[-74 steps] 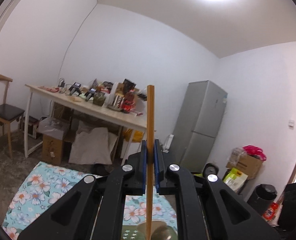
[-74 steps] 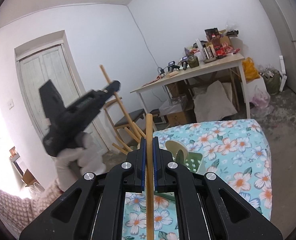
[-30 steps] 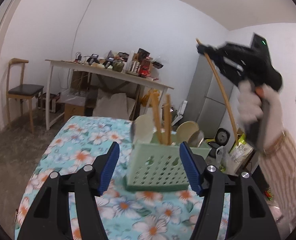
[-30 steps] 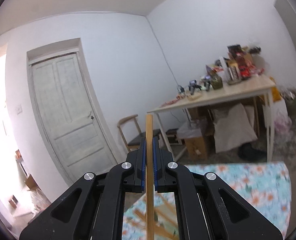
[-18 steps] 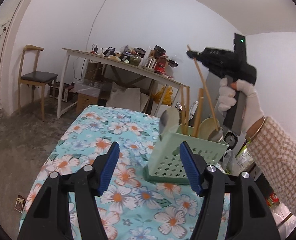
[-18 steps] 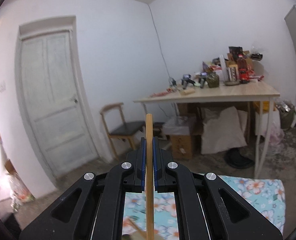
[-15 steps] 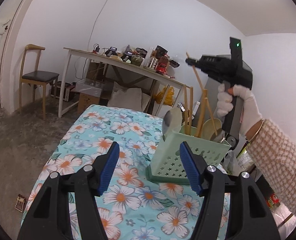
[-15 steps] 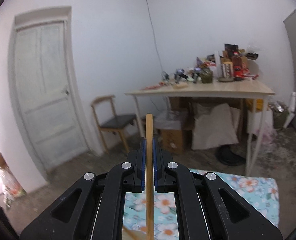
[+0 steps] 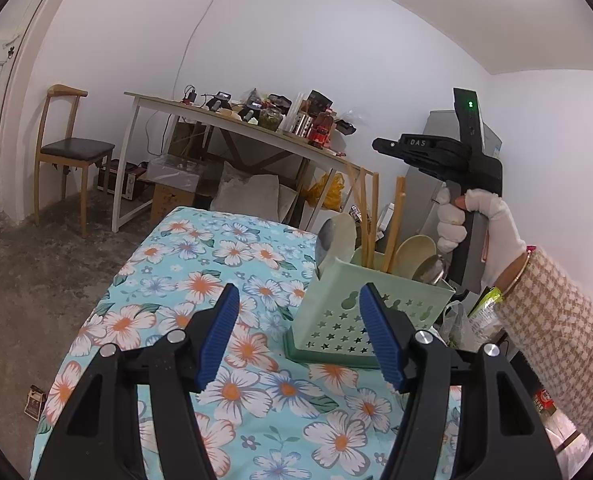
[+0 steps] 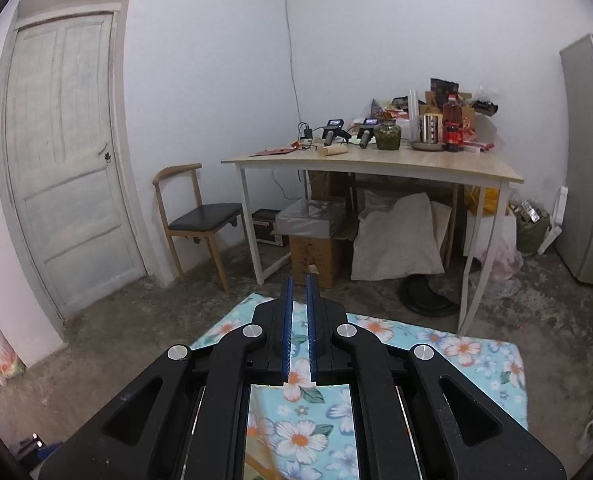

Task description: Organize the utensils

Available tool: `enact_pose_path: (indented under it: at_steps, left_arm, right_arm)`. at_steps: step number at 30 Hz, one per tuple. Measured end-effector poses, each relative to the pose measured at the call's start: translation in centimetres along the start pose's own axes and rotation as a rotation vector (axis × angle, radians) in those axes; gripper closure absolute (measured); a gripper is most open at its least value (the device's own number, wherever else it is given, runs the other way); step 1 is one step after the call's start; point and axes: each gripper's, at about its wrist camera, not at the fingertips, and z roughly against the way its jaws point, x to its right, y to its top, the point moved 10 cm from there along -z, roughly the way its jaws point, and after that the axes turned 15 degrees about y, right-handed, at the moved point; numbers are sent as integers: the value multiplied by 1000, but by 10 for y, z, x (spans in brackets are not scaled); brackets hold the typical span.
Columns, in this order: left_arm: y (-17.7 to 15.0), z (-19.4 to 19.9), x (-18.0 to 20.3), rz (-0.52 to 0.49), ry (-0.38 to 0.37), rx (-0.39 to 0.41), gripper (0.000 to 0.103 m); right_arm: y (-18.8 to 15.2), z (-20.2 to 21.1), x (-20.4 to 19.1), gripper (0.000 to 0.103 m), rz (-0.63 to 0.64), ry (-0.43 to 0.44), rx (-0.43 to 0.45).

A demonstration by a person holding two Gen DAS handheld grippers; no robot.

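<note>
A: Grippers, quick?

B: Left gripper (image 9: 298, 292) is about half open with nothing between the blue pads. It sits low over the floral tablecloth (image 9: 200, 264). Right gripper (image 10: 299, 280) is closed to a thin slit and empty. In the left wrist view it's up at right, in a white-gloved hand (image 9: 480, 224).

A: Where are the utensils?

B: All in the green utensil holder (image 9: 328, 320), right of centre in the frame, standing on the cloth near its far right edge. There are wooden chopsticks (image 9: 374, 216), a pale spoon (image 9: 338, 236) on the left and another spoon (image 9: 416, 248) on the right.

A: How will they handle?

B: My guess is the chopsticks are light, stiff, thin and smooth, so they'd pivot in a loose pinch. I'd grab the bare upper shaft above the rim, pads square across it. The holder looks like light, perforated plastic and would probably slide or tip if bumped.

A: Orientation?

B: The chopsticks' long axis is near upright, lower ends down in the holder and free ends toward the top of the frame. They splay a bit, some leaning left and one right. Can't tell thick end from thin. The spoons stand bowl up, handles hidden inside.
</note>
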Motion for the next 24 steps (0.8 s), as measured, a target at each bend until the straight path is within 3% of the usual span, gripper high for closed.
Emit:
enact_pose_path:
  at_steps: [8, 10, 13, 15, 18, 21, 24]
  left_arm:
    - [3, 9, 18, -34, -21, 2, 40]
    - [4, 14, 23, -46, -18, 4, 37]
    - [7, 19, 29, -68, 39, -1, 25]
    - [7, 24, 31, -89, 89, -1, 19]
    - [5, 31, 35, -125, 154, -1, 12]
    - [-2, 36, 41, -170, 209, -11, 6]
    - [-10, 41, 49, -210, 234, -21, 6]
  right_arm:
    - [-10, 57, -11, 97, -21, -4, 16]
    - [-19, 83, -20, 90, -45, 10, 30]
    - [-44, 119, -29, 65, -102, 5, 33]
    - [-71, 139, -34, 41, -153, -21, 14]
    - [-106, 156, -35, 19, -201, -75, -5]
    - [-142, 171, -39, 8, -254, -142, -14]
    - [-169, 180, -38, 8, -303, -220, -24]
